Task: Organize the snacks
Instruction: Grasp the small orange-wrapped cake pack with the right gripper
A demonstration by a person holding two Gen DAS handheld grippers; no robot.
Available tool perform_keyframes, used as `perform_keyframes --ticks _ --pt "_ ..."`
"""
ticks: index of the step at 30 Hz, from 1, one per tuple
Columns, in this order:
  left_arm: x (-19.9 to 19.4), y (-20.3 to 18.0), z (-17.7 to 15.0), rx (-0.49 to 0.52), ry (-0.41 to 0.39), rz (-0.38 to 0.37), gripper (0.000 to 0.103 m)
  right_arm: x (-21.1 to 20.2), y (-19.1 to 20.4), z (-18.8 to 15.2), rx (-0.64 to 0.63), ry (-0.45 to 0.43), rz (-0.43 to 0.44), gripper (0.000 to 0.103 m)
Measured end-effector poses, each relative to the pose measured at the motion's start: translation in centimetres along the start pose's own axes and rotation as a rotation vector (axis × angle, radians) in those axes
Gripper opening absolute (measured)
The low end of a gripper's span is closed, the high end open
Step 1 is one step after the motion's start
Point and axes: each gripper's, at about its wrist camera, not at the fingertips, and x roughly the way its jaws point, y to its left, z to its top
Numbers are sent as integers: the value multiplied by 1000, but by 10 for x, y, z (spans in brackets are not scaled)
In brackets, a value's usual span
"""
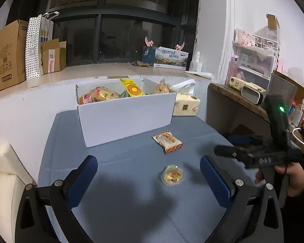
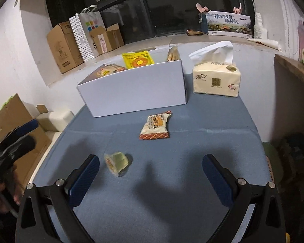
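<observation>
Partly hidden: snacks (image 1: 103, 96) behind white box (image 1: 125, 117) wall | contents unclear

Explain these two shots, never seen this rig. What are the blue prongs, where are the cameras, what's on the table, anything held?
No robot here: a person carries a two-finger gripper in each hand, with a fisheye camera looking along the fingers. One picture comes from the left gripper, the other from the right gripper; the blue prongs are their finger pads. Both are open and hold nothing. On the blue table stands a white box with snacks already inside. Still loose in front of it are a wrapped snack packet and a small jelly cup. A tissue pack sits beside the box.
</observation>
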Motion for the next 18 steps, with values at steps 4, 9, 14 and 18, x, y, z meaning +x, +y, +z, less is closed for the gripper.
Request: perform_keyframes --ticks 4,9,14,18 --pt "0 0 -10 -7 3 -1 103 16 1 8 -12 23 -14 103" --pt "3 -2 -20 -5 28 2 103 42 8 21 -57 54 -44 103" --pt "3 -5 -27 -1 42 -4 103 81 15 35 -94 105 -68 103" --pt "1 -5 -29 -1 38 -17 103 121 20 47 -126 160 -96 103"
